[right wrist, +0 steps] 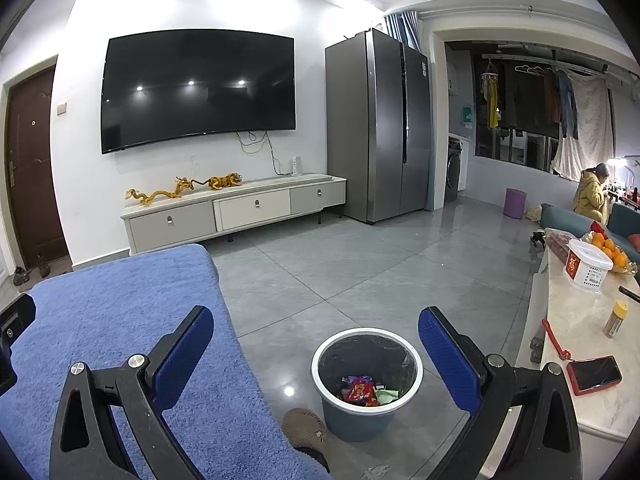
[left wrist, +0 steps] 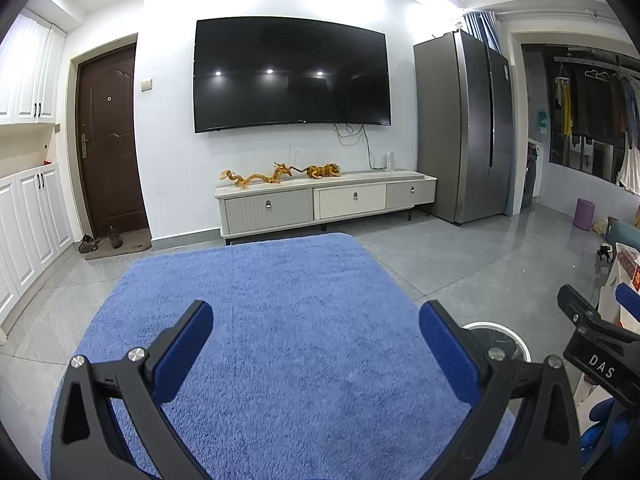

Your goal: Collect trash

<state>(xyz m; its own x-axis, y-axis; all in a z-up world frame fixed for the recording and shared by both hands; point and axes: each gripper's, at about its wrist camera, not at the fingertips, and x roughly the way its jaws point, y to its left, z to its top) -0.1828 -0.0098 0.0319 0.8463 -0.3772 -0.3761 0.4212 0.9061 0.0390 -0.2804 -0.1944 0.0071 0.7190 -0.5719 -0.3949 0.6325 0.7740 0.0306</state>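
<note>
A blue waste bin (right wrist: 367, 384) with a white rim and a dark liner stands on the grey floor, holding colourful wrappers (right wrist: 362, 392). My right gripper (right wrist: 316, 352) hovers above it, open, with nothing between its blue pads. My left gripper (left wrist: 316, 350) is open over the blue rug (left wrist: 280, 340), also with nothing in it. In the left wrist view the bin's rim (left wrist: 500, 330) peeks out behind the right finger, and the right gripper (left wrist: 592, 320) shows at the right edge. No loose trash lies on the rug.
A slipper (right wrist: 304, 428) lies beside the bin. To the right is a marble table (right wrist: 580, 392) with a red phone (right wrist: 594, 374), a white basket (right wrist: 588, 266) and oranges. A TV stand (right wrist: 236, 210), a fridge (right wrist: 378, 124) and a seated person (right wrist: 592, 196) are farther off.
</note>
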